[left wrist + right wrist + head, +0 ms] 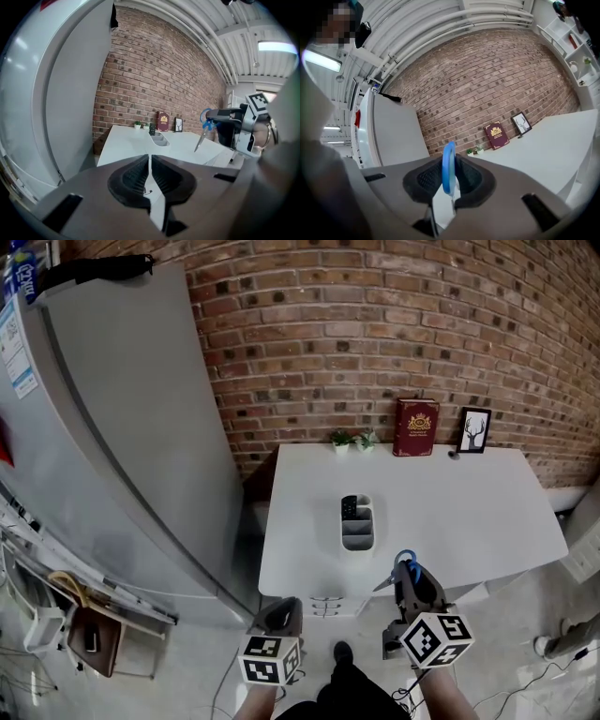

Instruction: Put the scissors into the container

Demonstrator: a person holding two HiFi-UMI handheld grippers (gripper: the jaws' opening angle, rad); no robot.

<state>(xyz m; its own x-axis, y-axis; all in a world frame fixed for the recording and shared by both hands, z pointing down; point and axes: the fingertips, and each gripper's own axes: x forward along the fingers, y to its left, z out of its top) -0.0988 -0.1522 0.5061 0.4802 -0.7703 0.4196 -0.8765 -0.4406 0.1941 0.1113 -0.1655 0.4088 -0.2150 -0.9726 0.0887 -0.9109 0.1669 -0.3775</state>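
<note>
Blue-handled scissors (401, 562) hang in my right gripper (409, 576), which is shut on them at the table's front edge. In the right gripper view the blue handle loop (448, 167) stands pinched between the pads, and in the left gripper view the scissors (204, 129) show blades pointing down. A grey compartmented container (357, 522) stands at the table's middle, with a dark object in its far compartment. My left gripper (281, 615) is shut and empty, low in front of the table's front left corner.
The white table (469, 512) stands against a brick wall. At its back edge are two small plants (352, 439), a red book (415, 427) and a framed deer picture (474, 429). A large grey refrigerator (112, 427) stands to the left.
</note>
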